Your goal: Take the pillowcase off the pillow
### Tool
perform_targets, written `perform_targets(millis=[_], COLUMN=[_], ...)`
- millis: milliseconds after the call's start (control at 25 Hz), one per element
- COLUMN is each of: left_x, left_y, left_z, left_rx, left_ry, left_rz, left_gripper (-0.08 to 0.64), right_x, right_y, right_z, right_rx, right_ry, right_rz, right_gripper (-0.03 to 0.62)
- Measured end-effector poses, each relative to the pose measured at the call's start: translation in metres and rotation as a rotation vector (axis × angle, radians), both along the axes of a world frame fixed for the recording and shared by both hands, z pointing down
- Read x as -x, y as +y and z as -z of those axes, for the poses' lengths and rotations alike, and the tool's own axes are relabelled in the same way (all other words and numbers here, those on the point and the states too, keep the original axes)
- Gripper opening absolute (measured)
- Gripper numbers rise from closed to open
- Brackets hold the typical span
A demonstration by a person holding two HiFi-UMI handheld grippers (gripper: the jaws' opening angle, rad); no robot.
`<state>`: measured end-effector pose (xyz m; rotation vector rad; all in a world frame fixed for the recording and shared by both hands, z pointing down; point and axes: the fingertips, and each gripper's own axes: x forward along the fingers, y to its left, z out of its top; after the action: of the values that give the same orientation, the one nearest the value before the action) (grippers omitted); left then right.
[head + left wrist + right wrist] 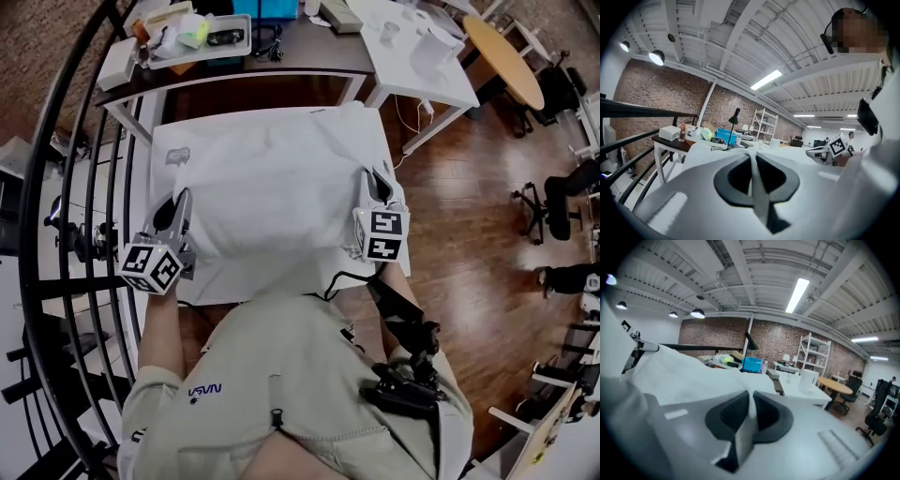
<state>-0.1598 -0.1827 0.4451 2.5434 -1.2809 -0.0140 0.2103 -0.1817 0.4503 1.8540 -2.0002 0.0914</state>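
The left gripper (pixel 753 174) has its fingers (pixel 733 180) pressed together on a thin fold of white pillowcase (pixel 277 183) at the near left corner. The pillowcase, with the pillow inside it, lies on the white tabletop (pixel 225 279) directly before the person, between both grippers. The right gripper (pixel 749 413) likewise pinches a fabric fold at the near right corner. The cloth appears light, soft and limp, the filling bulky. Grip the case layer alone, at its corners.
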Motion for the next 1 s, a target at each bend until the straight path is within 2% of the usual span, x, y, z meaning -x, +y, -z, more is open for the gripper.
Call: perform_targets(millis=[120, 160, 240, 320, 400, 440, 480, 520, 560, 640, 720, 760, 840, 920, 1000], left_x=[-0.011, -0.010, -0.002, 0.013, 0.028, 0.030, 0.023, 0.008, -0.013, -0.058, -0.084, -0.089, -0.091, -0.089, -0.084], left_y=[-0.027, -0.031, -0.030, -0.025, -0.019, -0.015, -0.010, -0.005, -0.001, 0.006, 0.008, 0.006, 0.000, -0.004, -0.002], left_z=[-0.061, -0.076, -0.084, -0.067, -0.039, -0.027, -0.019, -0.020, -0.030, -0.073, -0.122, -0.139, -0.156, -0.149, -0.125], left_rx=[0.152, 0.191, 0.206, 0.143, 0.019, -0.041, -0.085, -0.103, -0.088, 0.023, 0.146, 0.180, 0.200, 0.174, 0.112], left_ry=[-0.088, -0.110, -0.107, -0.116, -0.160, -0.179, -0.196, -0.215, -0.239, -0.304, -0.382, -0.408, -0.417, -0.408, -0.393], left_rz=[0.014, 0.036, 0.092, 0.180, 0.293, 0.328, 0.325, 0.277, 0.191, -0.012, -0.131, -0.154, -0.165, -0.151, -0.117], left_gripper=[0.025, 0.057, 0.092, 0.097, 0.097, 0.095, 0.095, 0.092, 0.089, 0.087, 0.084, 0.086, 0.086, 0.092, 0.091], right_x=[-0.017, -0.023, -0.031, -0.033, -0.026, -0.017, -0.005, 0.009, 0.022, 0.040, 0.047, 0.049, 0.050, 0.047, 0.042], right_y=[-0.027, -0.030, -0.027, -0.018, -0.007, -0.001, 0.005, 0.008, 0.011, 0.011, 0.009, 0.007, 0.004, 0.003, 0.006], right_z=[-0.065, -0.086, -0.102, -0.084, -0.050, -0.035, -0.028, -0.030, -0.043, -0.087, -0.129, -0.141, -0.148, -0.138, -0.119], right_rx=[0.179, 0.229, 0.255, 0.194, 0.069, 0.003, -0.042, -0.052, -0.023, 0.106, 0.224, 0.254, 0.272, 0.258, 0.214], right_ry=[-0.028, -0.038, -0.042, -0.010, 0.055, 0.084, 0.106, 0.123, 0.141, 0.168, 0.156, 0.147, 0.135, 0.113, 0.074], right_rz=[-0.010, -0.016, -0.024, -0.039, -0.049, -0.040, -0.014, 0.024, 0.064, 0.121, 0.141, 0.143, 0.141, 0.128, 0.097], right_gripper=[0.053, 0.077, 0.115, 0.132, 0.140, 0.140, 0.131, 0.091, 0.050, 0.011, 0.005, 0.005, 0.005, 0.005, 0.005])
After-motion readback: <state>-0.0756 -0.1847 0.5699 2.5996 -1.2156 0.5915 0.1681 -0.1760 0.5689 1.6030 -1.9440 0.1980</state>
